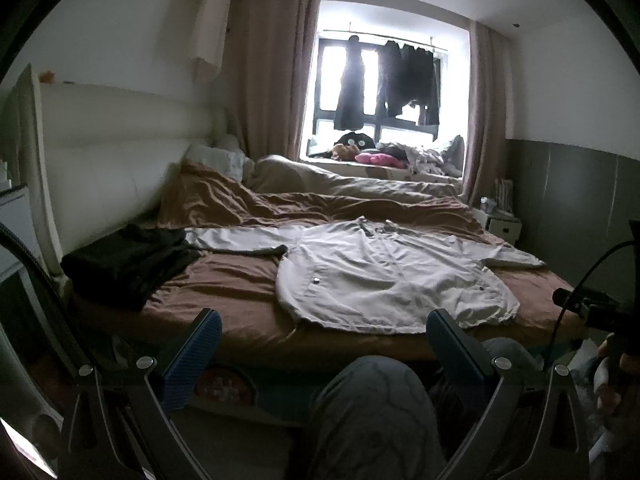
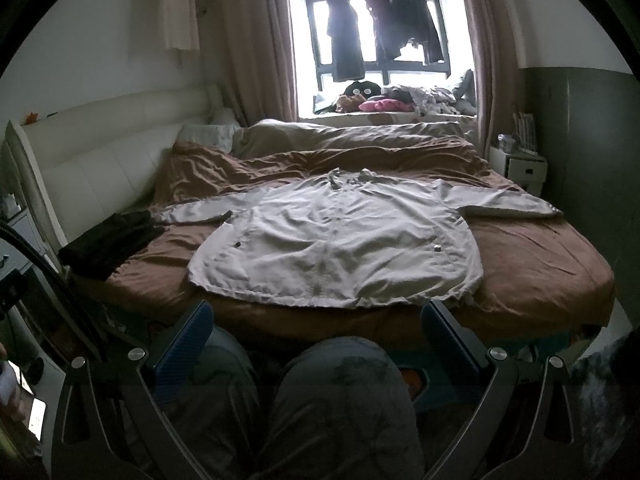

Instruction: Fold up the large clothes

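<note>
We see the white jacket (image 2: 336, 240) spread flat, front up, sleeves out, on the brown bedsheet (image 2: 540, 264), a folded dark garment (image 1: 128, 264) beside its left sleeve. Our left gripper (image 1: 324, 344) and right gripper (image 2: 316, 336) hover before the bed's near edge, jaws spread wide, empty.

Left sleeve end of the white jacket (image 1: 384, 276) disappearing under the dark folded clothes (image 1: 128, 262), things on the window sill (image 2: 400, 106) beyond the jacket blurring together, hanging clothes (image 2: 384, 28) showing only as silhouettes
</note>
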Demonstrator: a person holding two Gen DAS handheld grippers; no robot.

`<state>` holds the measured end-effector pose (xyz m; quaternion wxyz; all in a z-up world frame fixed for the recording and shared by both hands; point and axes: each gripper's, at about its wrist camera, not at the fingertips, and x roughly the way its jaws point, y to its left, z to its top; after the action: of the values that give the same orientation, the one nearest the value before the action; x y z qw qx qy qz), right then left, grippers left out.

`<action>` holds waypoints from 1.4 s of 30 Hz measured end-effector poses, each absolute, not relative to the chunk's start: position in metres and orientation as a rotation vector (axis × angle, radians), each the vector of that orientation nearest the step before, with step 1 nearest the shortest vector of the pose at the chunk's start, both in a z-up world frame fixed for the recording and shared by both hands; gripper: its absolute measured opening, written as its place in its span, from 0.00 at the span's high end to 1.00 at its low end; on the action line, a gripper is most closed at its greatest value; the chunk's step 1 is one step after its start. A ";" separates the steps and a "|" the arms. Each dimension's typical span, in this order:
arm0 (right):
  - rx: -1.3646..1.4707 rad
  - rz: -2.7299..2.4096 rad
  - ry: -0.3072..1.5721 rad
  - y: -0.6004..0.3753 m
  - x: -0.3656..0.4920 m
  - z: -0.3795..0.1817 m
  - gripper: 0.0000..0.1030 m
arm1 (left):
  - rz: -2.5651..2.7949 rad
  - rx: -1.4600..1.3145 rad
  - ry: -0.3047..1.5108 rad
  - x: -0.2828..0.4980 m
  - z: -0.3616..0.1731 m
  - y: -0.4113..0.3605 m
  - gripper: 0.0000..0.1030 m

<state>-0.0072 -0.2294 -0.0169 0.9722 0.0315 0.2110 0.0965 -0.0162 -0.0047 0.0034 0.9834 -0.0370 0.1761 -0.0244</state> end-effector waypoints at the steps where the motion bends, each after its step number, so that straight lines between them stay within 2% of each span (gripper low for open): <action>1: 0.063 0.196 0.427 -0.229 -0.006 -0.017 0.00 | -0.049 -0.078 0.356 -0.014 0.004 -0.003 0.00; 19: 0.053 0.230 0.485 -0.210 0.083 -0.009 0.00 | -0.009 -0.150 0.343 0.044 0.008 0.037 0.00; 36: 0.104 0.257 0.559 -0.169 0.239 -0.015 0.00 | 0.013 -0.231 0.472 0.180 -0.012 0.087 0.00; 42: 0.154 0.265 0.569 -0.156 0.295 -0.020 0.00 | 0.022 -0.264 0.521 0.234 -0.022 0.109 0.11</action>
<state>0.2951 -0.1557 -0.0196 0.9482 0.0755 0.2795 0.1304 0.2340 0.1088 -0.0217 0.9576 -0.1301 0.2567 0.0108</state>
